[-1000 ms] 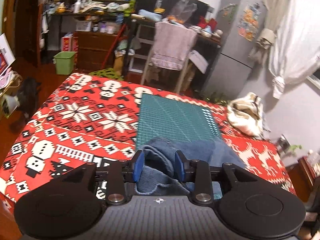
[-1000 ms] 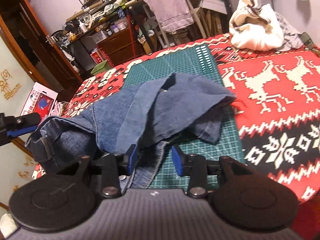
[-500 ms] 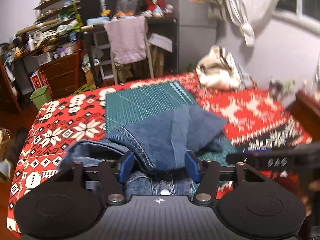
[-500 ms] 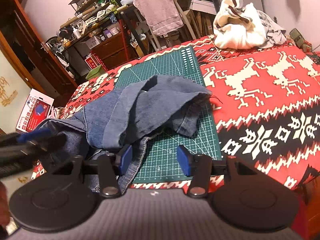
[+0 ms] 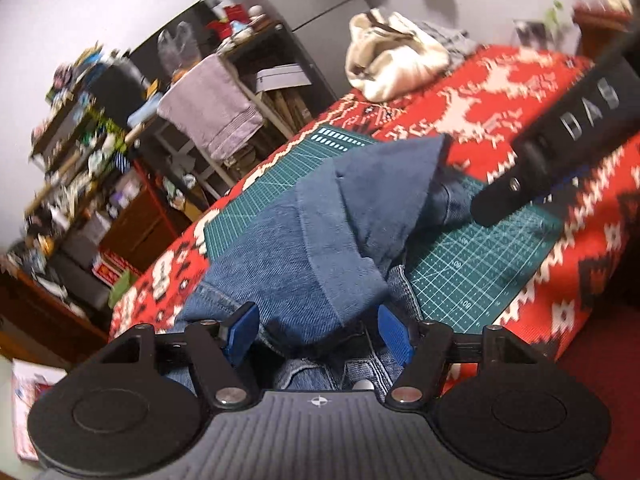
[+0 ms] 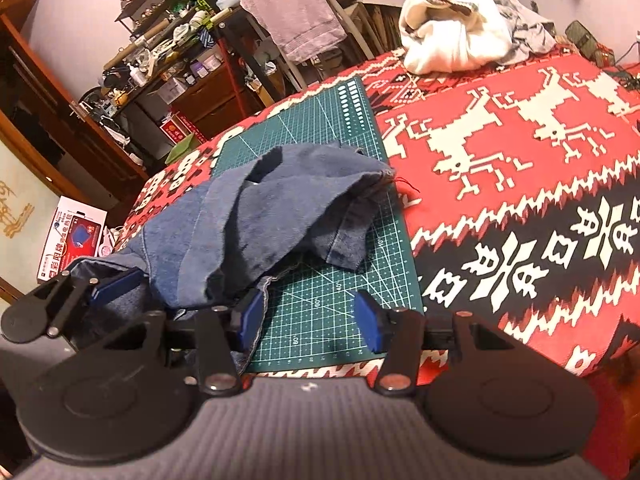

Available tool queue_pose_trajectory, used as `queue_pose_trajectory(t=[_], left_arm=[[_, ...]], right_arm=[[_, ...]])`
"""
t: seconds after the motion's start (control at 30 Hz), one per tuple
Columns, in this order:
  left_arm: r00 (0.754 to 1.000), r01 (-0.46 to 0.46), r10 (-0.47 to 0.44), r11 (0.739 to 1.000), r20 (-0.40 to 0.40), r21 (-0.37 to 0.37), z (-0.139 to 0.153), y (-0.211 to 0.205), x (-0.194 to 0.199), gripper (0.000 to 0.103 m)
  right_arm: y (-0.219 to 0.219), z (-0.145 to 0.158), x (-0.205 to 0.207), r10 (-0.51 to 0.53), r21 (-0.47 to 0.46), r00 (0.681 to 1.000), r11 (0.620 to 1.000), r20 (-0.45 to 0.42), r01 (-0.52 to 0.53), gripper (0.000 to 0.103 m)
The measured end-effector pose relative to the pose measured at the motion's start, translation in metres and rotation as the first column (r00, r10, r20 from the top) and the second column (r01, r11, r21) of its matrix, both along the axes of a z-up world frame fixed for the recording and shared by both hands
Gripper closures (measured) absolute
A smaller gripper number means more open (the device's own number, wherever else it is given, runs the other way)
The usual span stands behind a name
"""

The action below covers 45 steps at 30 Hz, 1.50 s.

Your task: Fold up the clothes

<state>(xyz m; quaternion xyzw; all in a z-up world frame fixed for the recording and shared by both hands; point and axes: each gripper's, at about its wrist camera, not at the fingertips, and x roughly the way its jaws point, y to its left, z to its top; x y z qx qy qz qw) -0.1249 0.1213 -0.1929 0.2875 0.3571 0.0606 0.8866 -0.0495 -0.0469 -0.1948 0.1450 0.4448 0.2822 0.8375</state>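
Crumpled blue jeans (image 6: 272, 208) lie in a heap on the left part of a green cutting mat (image 6: 320, 120). My left gripper (image 5: 318, 334) is open at the near end of the heap, with a thick fold of the jeans (image 5: 320, 240) bulging between its blue fingers. My right gripper (image 6: 309, 316) is open low over bare mat near the front edge. Its left finger (image 6: 250, 314) touches the denim hem, and nothing is between the fingers. The right gripper's black body crosses the upper right of the left wrist view.
A red patterned blanket (image 6: 520, 160) covers the table under the mat. A white cloth bundle (image 6: 452, 40) sits at the far right corner. Behind the table stand a chair with a pink towel (image 6: 296, 12) and cluttered shelves. A box (image 6: 72, 240) lies on the floor at left.
Both grippers have opened wider. The left gripper has swung to the right, so it now faces along the jeans with the right gripper in its view. The heap has barely shifted.
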Motion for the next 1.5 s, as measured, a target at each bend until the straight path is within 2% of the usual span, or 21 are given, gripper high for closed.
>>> queue_pose_trajectory(t=[0.17,0.23,0.3,0.4,0.5,0.57,0.7,0.83,1.07,1.27,1.3,1.33,1.37,1.5], left_arm=[[0.998,0.063,-0.067,0.983,0.019,0.174,-0.017,-0.012,0.003,0.038],[0.996,0.084,-0.091,0.974,0.025,0.208,-0.020,-0.014,0.003,0.048],[0.995,0.080,-0.088,0.983,0.039,0.165,-0.013,-0.011,0.003,0.088],[0.996,0.018,-0.021,0.999,0.084,0.036,0.008,0.005,0.004,0.094],[0.989,-0.050,0.066,0.991,0.130,-0.123,0.036,0.028,0.006,0.096],[0.980,-0.084,0.117,0.977,0.161,-0.195,0.053,0.041,0.006,0.096],[0.956,-0.133,0.203,0.942,0.209,-0.309,0.084,0.065,0.003,0.096],[0.936,-0.166,0.274,0.897,0.220,-0.409,0.101,0.089,0.001,0.096],[0.908,-0.224,0.368,0.832,0.202,-0.508,0.112,0.123,-0.008,0.096],[0.903,-0.240,0.386,0.818,0.190,-0.523,0.107,0.133,-0.015,0.096],[0.901,-0.242,0.390,0.813,0.187,-0.529,0.107,0.135,-0.016,0.096],[0.900,-0.245,0.395,0.809,0.184,-0.535,0.107,0.138,-0.016,0.096],[0.899,-0.248,0.399,0.804,0.182,-0.540,0.107,0.140,-0.016,0.096],[0.887,-0.261,0.424,0.785,0.181,-0.562,0.109,0.151,-0.018,0.097]], right_arm=[[0.000,-0.007,0.006,-0.007,0.002,1.000,1.000,-0.017,0.007,0.048],[0.000,-0.008,0.008,-0.010,0.003,1.000,1.000,-0.019,0.010,0.048],[-0.001,-0.009,0.009,-0.013,0.004,1.000,1.000,-0.021,0.013,0.048],[-0.001,-0.008,0.011,-0.017,0.006,1.000,1.000,-0.019,0.018,0.048],[0.000,-0.006,0.013,-0.019,0.009,1.000,1.000,-0.011,0.019,0.048],[0.001,-0.004,0.015,-0.021,0.011,1.000,1.000,-0.006,0.021,0.048],[0.003,0.000,0.017,-0.025,0.015,1.000,1.000,0.006,0.025,0.048],[0.007,0.004,0.017,-0.028,0.015,0.999,0.999,0.023,0.028,0.048],[0.008,0.005,0.022,-0.050,0.012,0.998,0.999,0.032,0.050,0.050],[0.009,-0.001,0.029,-0.070,0.014,0.997,0.997,0.020,0.069,0.058],[0.009,-0.002,0.031,-0.073,0.020,0.997,0.997,0.019,0.072,0.065],[0.010,-0.003,0.032,-0.069,0.031,0.997,0.997,0.019,0.068,0.083],[0.010,-0.002,0.034,-0.065,0.041,0.998,0.997,0.024,0.064,0.091],[0.014,0.010,0.041,-0.079,0.056,0.994,0.996,0.070,0.075,0.093]])
